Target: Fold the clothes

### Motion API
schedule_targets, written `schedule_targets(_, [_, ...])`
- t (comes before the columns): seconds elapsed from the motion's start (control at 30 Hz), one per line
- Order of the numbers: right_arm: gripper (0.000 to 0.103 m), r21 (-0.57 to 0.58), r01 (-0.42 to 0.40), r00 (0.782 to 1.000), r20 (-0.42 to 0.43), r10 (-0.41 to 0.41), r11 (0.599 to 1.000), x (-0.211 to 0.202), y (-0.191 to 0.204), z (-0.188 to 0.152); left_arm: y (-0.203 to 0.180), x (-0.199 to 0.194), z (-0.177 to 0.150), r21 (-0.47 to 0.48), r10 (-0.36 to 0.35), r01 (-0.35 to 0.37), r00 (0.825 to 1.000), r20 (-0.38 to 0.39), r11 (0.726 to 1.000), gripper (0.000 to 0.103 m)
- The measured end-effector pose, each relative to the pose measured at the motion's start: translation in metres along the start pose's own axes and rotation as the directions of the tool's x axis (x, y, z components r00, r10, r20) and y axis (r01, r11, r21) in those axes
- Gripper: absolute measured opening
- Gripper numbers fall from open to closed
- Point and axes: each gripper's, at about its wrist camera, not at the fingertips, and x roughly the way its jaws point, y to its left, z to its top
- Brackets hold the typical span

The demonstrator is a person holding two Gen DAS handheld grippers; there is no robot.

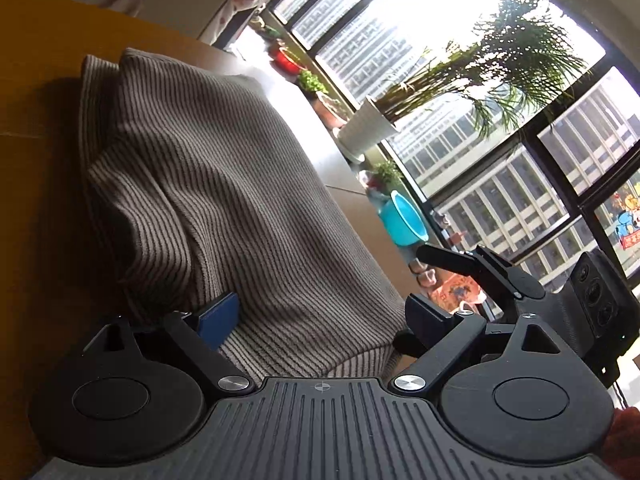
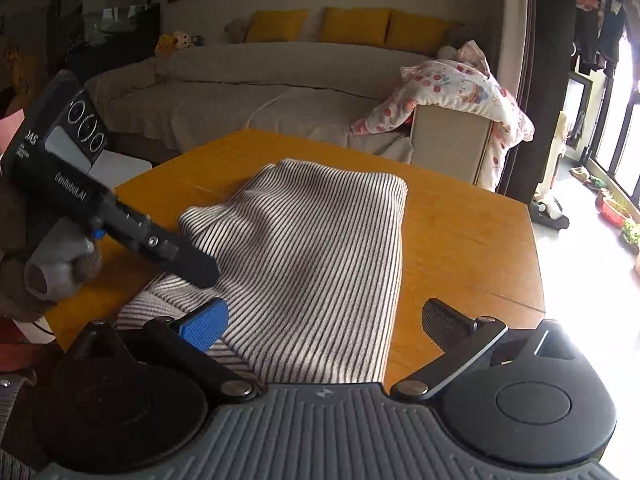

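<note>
- Lying folded into a compact stack, the brown-and-cream striped knit garment (image 2: 316,248) occupies the middle of the orange wooden table (image 2: 460,240).
- The left gripper (image 1: 324,312) has its jaws spread wide; one blue pad (image 1: 220,316) touches cloth at 7 o'clock, gripping nothing, probably steadying the layers.
- The right gripper (image 2: 324,320) is likewise wide apart and empty, straddling the near edge at 6 o'clock.
- Hidden: the lower layers and any tucked sleeves; whether more folds remain cannot be judged.

Sunlit windows (image 1: 460,80), covered sofa (image 2: 256,92), orange table (image 2: 460,232).
</note>
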Motion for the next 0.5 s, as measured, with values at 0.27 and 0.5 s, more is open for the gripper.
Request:
schedule_targets(0.27, [0.103, 0.063, 0.194, 0.981, 0.010, -0.195, 0.979, 0.078, -0.044, 0.050, 0.003, -0.006, -0.011, 0.026, -0.021, 0.021, 0.999, 0.025, 0.999, 0.094])
schedule_targets(0.5, [0.103, -0.048, 0.284, 0.957, -0.047, -0.286, 0.958, 0.128, -0.043, 0.039, 0.004, -0.006, -0.009, 0.024, -0.032, 0.031, 0.999, 0.026, 0.999, 0.093])
